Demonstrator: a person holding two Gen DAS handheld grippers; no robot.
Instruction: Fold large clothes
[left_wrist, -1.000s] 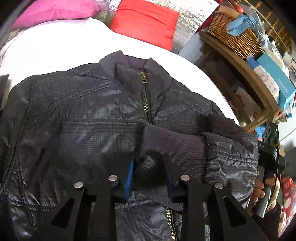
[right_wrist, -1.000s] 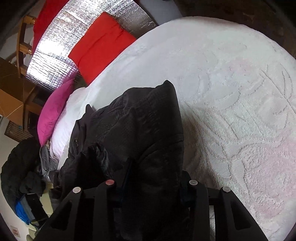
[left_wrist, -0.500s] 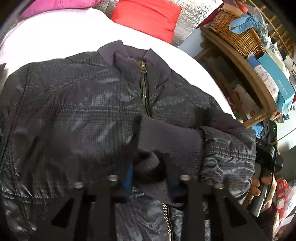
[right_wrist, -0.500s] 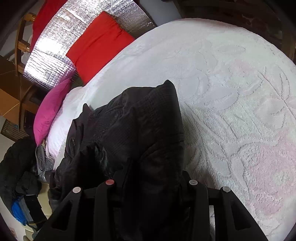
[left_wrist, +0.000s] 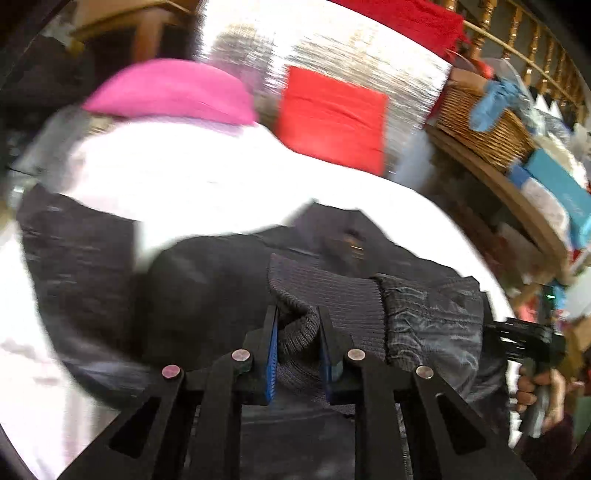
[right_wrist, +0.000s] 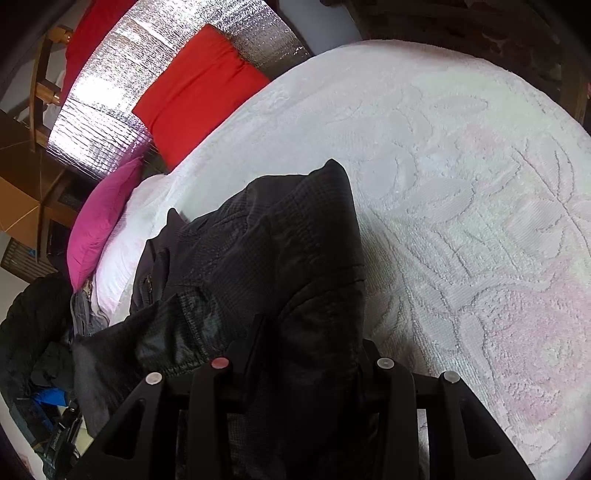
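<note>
A dark quilted jacket (left_wrist: 207, 280) with a ribbed collar and brass zip lies on the white bedspread (left_wrist: 177, 173). My left gripper (left_wrist: 297, 332) is shut on the ribbed knit cuff (left_wrist: 332, 299) of a sleeve laid across the jacket's front. My right gripper (right_wrist: 306, 347) is shut on a fold of the jacket (right_wrist: 295, 240) and holds it above the white bedspread (right_wrist: 461, 184). The right gripper's handle and the hand on it show at the right edge of the left wrist view (left_wrist: 532, 354).
A pink pillow (left_wrist: 173, 92) and a red pillow (left_wrist: 332, 114) lie at the head of the bed against a silver foil panel (left_wrist: 332, 44). A wooden shelf with a wicker basket (left_wrist: 484, 125) and boxes stands at the right. More dark clothes (right_wrist: 33, 332) lie beside the bed.
My left gripper has lifted and tilted up with the cuff, so the pillows and wall now show and the view is blurred. The right gripper has barely moved.
</note>
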